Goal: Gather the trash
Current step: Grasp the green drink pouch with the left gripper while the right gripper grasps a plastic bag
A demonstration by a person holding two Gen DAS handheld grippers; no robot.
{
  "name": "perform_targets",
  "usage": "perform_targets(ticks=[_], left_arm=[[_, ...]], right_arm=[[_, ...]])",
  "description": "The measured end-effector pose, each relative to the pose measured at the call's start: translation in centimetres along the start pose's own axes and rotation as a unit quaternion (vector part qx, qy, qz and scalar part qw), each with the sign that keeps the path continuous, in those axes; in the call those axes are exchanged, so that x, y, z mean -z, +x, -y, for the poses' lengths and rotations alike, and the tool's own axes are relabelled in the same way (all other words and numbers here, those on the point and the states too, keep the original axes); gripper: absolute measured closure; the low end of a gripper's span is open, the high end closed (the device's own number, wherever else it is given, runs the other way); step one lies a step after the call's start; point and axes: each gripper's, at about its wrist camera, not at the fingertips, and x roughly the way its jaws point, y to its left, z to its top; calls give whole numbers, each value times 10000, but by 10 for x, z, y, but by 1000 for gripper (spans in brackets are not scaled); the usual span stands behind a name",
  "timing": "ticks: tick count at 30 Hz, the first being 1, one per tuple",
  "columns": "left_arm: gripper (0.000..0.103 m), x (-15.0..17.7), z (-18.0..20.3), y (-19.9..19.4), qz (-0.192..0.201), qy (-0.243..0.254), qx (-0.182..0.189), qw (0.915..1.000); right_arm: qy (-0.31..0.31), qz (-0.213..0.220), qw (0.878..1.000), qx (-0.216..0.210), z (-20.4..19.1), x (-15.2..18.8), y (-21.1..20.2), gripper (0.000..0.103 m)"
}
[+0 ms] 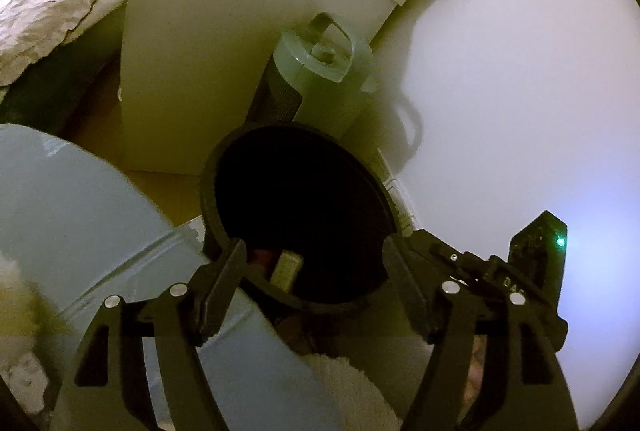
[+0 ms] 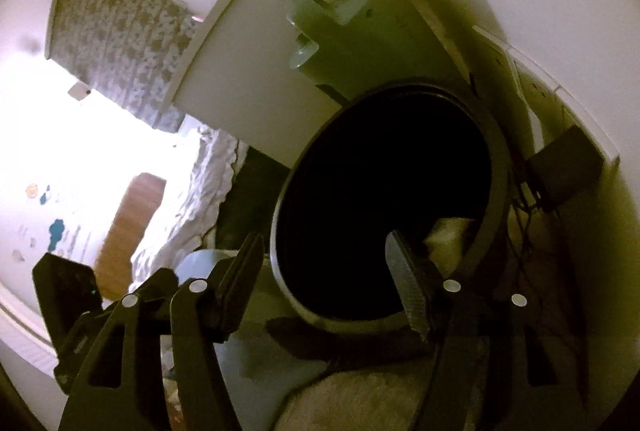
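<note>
While both tools hover over the round, dark, open-topped waste bin (image 1: pixel 304 215), the left gripper (image 1: pixel 312 271) and the right gripper (image 2: pixel 324 263) stand with jaws apart and nothing between them. Inside the bin lie a small pale, flat scrap (image 1: pixel 286 267) near the rim in the left view and a whitish crumpled wad (image 2: pixel 448 231) in the right view. Such litter is probably light and soft, easily crushed; the bin's stiff rim looks the surest place to grip. A white cabinet (image 1: pixel 200 51) stands just behind.
</note>
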Motion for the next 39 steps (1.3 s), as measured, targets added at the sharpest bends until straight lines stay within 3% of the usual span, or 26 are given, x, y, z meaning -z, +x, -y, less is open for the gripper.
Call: perform_targets(ticks=[7, 8, 13, 17, 23, 27, 32, 34, 38, 39], left_arm=[[29, 20, -1, -51, 192, -57, -102, 9997], [23, 26, -4, -63, 260, -111, -153, 9995], [23, 50, -31, -132, 679, -342, -615, 9952], [23, 82, -72, -193, 980, -681, -1222, 9853], [23, 140, -141, -251, 918, -1163, -2209, 9640], [24, 160, -178, -259, 628, -1437, -2391, 9582], [25, 169, -196, -251, 418, -1362, -2349, 9615], [25, 169, -200, -249, 360, -1274, -2313, 9638], [34, 166, -207, -240, 250, -1199, -2184, 9681], [36, 164, -205, -240, 260, -1153, -2221, 9678]], right_arm=[[-401, -225, 9987, -208, -37, 28, -10, 35], [-489, -276, 9981, -242, -45, 32, -10, 35], [-1202, -668, 9892, -506, -103, 60, -2, 30], [-1919, -1033, 9728, -780, -160, 87, 9, 26], [-2701, -1867, 9355, -1305, -247, 134, 40, 25], [-2868, -2439, 9169, -1326, -289, 161, 78, 25], [-3030, -2849, 9036, -1027, -322, 186, 130, 26], [-2989, -3042, 9004, -859, -329, 196, 152, 32], [-3031, -3294, 8921, -614, -337, 213, 185, 41], [-3105, -3376, 8866, -593, -340, 218, 190, 52]])
